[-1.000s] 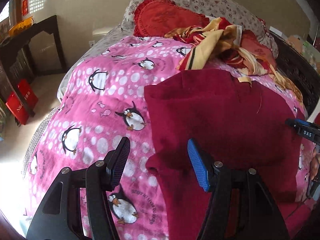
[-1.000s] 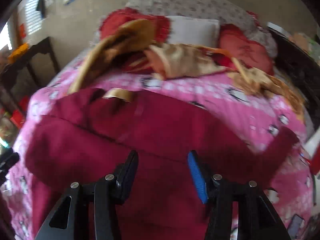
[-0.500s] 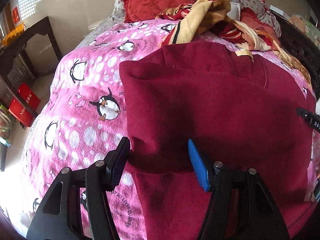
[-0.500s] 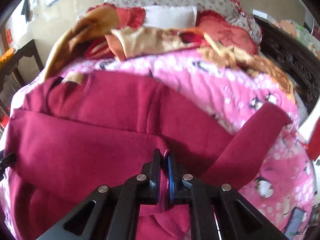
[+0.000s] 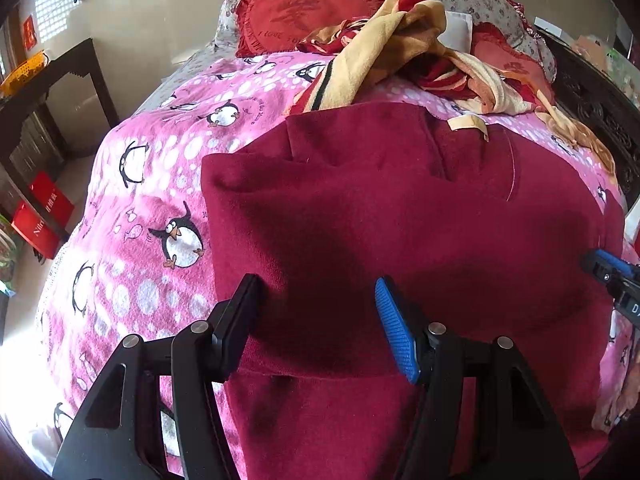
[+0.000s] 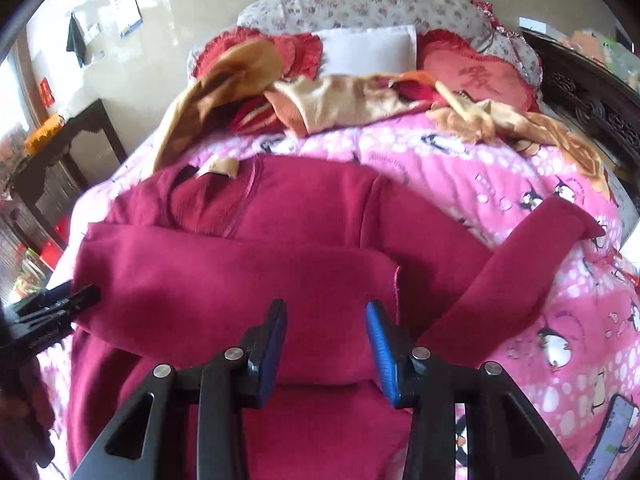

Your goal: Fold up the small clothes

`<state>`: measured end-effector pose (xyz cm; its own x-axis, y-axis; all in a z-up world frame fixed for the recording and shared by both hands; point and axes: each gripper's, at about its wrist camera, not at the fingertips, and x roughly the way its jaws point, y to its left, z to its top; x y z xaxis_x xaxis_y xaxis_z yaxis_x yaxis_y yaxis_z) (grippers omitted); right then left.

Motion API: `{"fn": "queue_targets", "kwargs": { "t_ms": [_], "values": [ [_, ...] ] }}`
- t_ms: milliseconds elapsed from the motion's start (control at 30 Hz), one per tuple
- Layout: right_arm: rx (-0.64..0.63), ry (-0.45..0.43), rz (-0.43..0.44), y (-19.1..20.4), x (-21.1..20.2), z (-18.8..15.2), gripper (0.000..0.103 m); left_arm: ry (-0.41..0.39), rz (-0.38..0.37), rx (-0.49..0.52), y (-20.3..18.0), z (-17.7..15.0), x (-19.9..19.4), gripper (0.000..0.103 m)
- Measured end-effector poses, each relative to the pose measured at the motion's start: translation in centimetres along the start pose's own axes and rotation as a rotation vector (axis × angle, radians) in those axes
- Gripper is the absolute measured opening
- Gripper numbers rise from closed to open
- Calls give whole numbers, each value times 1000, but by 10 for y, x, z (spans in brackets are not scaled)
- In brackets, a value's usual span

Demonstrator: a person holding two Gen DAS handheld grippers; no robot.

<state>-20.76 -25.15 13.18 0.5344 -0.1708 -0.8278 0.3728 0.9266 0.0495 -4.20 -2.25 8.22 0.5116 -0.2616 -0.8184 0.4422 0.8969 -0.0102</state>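
A dark red fleece sweater (image 5: pixel 400 232) lies flat on the pink penguin blanket (image 5: pixel 160 168). Its left sleeve is folded across the body (image 6: pixel 240 280); its right sleeve (image 6: pixel 520 272) sticks out diagonally to the right. My left gripper (image 5: pixel 316 316) is open over the sweater's left folded edge, holding nothing. My right gripper (image 6: pixel 326 344) is open just above the folded sleeve's end and holds nothing. The right gripper's tip shows at the right edge of the left wrist view (image 5: pixel 608 272); the left gripper shows at the left of the right wrist view (image 6: pixel 52 316).
A heap of yellow and red clothes (image 5: pixel 400 52) and red heart cushions (image 6: pixel 480 76) lie at the head of the bed. A dark carved bed frame (image 6: pixel 580 96) runs along the right. A dark side table (image 5: pixel 48 92) and red boxes (image 5: pixel 40 220) stand left. A phone (image 6: pixel 616 432) lies at right.
My right gripper, shut on the folded sleeve half a second ago, has opened and let it go. My left gripper stayed open and shifted slightly over the sweater.
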Motion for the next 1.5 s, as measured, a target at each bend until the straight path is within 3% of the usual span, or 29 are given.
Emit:
{"fn": "queue_targets", "kwargs": {
  "t_ms": [133,200,367,467,500,700,800,1067,1133,1200,1267,1400,1500],
  "values": [
    [9,64,-39,-1,32,-6,39,24,26,10,3,-1,9,62],
    [-4,44,-54,2,33,-8,39,27,13,-3,9,-1,5,62],
    [9,38,4,-12,10,-2,39,-33,-34,-17,20,7,-29,62],
    [65,-11,-36,-44,-11,7,41,-77,-46,10,17,15,-48,62],
    [94,-22,-50,-57,-16,10,45,-84,-58,13,15,17,-52,62],
    [451,-53,-120,-180,-28,28,48,-130,-83,11,2,22,-66,63],
    [625,-67,-119,-236,-20,35,48,-94,-88,36,-5,22,-58,65],
    [941,-81,-61,-314,27,38,48,-26,-36,40,-8,13,-39,65],
    [993,-69,-20,-325,39,33,40,-12,-28,39,-8,11,-34,65],
    [1027,-88,6,-329,43,28,17,-2,-26,38,-8,10,-31,65],
    [992,-130,-4,-326,31,29,6,-3,-34,37,-8,9,-30,65],
    [875,-237,-35,-318,-11,37,4,-13,-52,34,-8,8,-32,65],
    [812,-288,-5,-312,-45,45,3,-23,-70,19,-5,8,-37,65]
  ]
}}
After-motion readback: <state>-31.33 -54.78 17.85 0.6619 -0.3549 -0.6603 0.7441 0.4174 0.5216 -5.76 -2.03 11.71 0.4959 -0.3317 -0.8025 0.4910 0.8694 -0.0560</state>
